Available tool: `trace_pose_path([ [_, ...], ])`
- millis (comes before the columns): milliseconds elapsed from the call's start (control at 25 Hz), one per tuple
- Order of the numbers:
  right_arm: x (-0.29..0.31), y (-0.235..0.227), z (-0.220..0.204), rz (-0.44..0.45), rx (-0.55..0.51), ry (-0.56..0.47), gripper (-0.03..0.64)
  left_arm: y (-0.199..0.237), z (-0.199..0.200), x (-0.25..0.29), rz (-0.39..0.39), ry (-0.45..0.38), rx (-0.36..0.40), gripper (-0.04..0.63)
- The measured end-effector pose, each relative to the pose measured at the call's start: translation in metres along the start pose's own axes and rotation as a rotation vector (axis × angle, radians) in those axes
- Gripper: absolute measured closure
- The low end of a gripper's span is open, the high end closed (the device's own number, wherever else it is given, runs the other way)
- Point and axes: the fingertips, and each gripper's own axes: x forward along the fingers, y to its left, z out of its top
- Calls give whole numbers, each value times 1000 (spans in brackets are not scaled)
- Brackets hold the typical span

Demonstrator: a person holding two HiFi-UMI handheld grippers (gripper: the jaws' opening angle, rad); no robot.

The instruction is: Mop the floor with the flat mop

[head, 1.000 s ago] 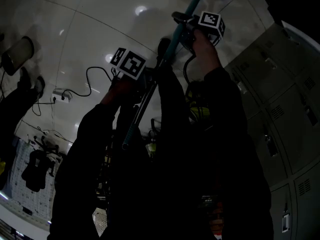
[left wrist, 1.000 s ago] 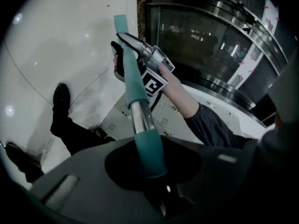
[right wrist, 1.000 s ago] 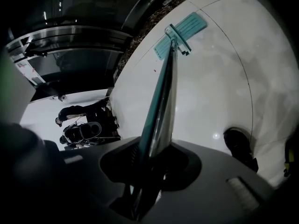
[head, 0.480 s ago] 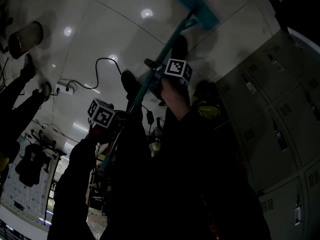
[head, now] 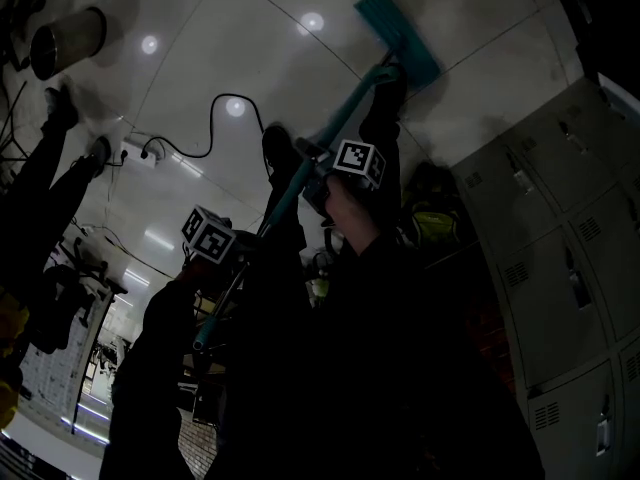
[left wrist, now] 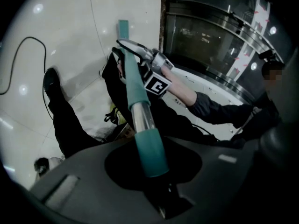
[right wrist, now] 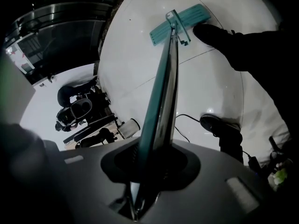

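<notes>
Both grippers pinch the mop's handle (head: 330,133). The left gripper (left wrist: 152,164) is closed on the teal end grip, and the right gripper (right wrist: 145,181) is closed on the shaft further down. The pad (head: 397,36) lies flat on the glossy floor (head: 250,28), just beside a dark shoe (right wrist: 216,32) and near the lockers (head: 560,218). The closest hazard looks like that shoe: a pull toward the body could run the pad's end into it and swing the pad round on its joint, so it skids on one edge instead of wiping. A cable (head: 215,103) loops across the floor to the left, and a stroke swept that way could catch it and drag whatever it is plugged into. The shaft is round and shiny, so it may twist between the right jaws under side load. The left jaws sit very near the handle's tip, where a hard push could slip them off. A wide swing to the right could knock the pad against the lockers.
</notes>
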Motion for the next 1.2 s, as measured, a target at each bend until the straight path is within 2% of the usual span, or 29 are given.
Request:
trace_pose_path([
  [240, -3, -1, 23, -7, -12, -21, 511, -4, 17, 15, -18, -2, 4, 505],
  [440, -22, 14, 81, -11, -19, -60, 514, -24, 71, 36, -50, -27, 14, 505],
  [720, -67, 53, 219, 25, -18, -147, 515, -71, 198, 71, -95, -35, 55, 502],
  [1000, -128, 103, 374, 50, -67, -218, 512, -125, 339, 114, -101, 9, 136, 502],
  [1200, -163, 126, 462, 45, -103, -256, 506, -160, 421, 146, -151, -9, 146, 502],
])
